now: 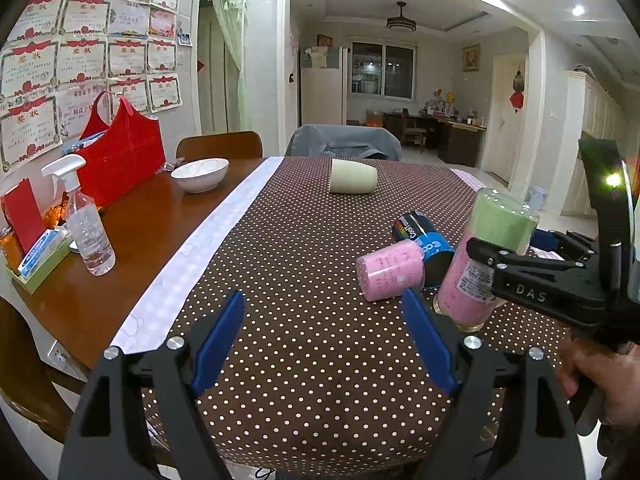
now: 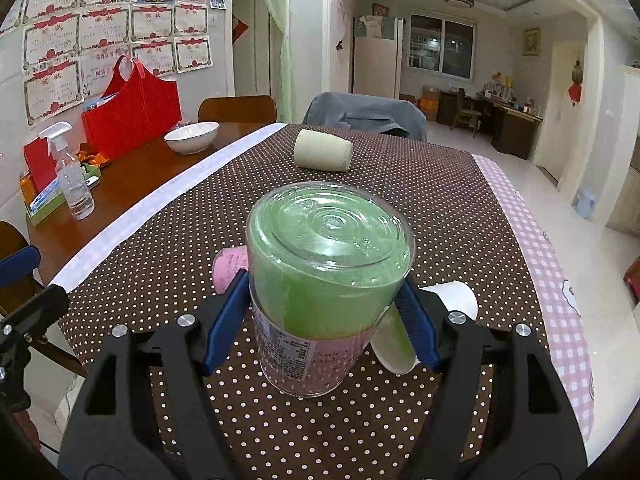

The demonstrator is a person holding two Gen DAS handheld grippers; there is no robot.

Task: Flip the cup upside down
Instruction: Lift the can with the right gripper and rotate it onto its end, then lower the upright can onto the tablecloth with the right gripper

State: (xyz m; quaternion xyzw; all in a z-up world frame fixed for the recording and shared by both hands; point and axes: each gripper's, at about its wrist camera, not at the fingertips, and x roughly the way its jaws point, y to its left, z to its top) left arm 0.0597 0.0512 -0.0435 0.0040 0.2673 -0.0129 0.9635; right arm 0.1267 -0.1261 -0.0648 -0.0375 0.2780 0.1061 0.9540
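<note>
A clear plastic cup with a green and pink lining (image 2: 326,292) stands upside down on the dotted tablecloth, base up. My right gripper (image 2: 324,300) is shut on it, blue fingers (image 2: 226,316) pressing both sides. The same cup (image 1: 488,256) shows at the right of the left wrist view with the right gripper (image 1: 476,246) around it. My left gripper (image 1: 324,324) is open and empty above the cloth, left of that cup.
A pink cup (image 1: 390,270) and a blue-black cup (image 1: 424,240) lie on their sides beside the held cup. A beige cup (image 1: 352,177) lies farther back. A white paper cup (image 2: 452,304) lies at the right. A white bowl (image 1: 200,174), spray bottle (image 1: 86,232) and red bag (image 1: 120,152) stand at the left.
</note>
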